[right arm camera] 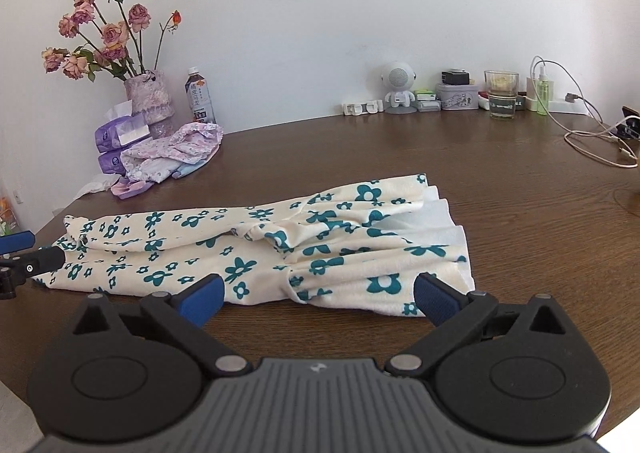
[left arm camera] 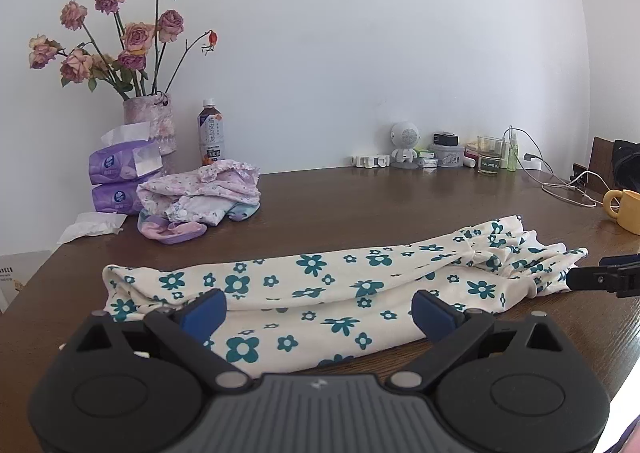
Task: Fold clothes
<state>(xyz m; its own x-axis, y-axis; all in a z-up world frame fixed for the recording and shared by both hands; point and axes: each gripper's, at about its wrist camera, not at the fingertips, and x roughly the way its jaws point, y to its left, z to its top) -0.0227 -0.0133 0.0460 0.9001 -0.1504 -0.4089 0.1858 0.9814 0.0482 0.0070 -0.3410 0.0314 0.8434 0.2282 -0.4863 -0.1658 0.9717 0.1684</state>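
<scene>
Cloth with teal flowers [right arm camera: 256, 249] lies as a long doubled band along the near edge of the tabletop [right arm camera: 480, 173], so you can reach both ends. Your left gripper [left arm camera: 318, 311] and right gripper [right arm camera: 316, 299] gape wide, holding nothing. Layers underneath stay hidden.

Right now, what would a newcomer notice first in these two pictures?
First, the cream garment with teal flowers, lying in a long strip across the middle of the brown table. Both grippers, left and right, wait open at its near edge. Then the vase of dried roses at the far left corner.
</scene>
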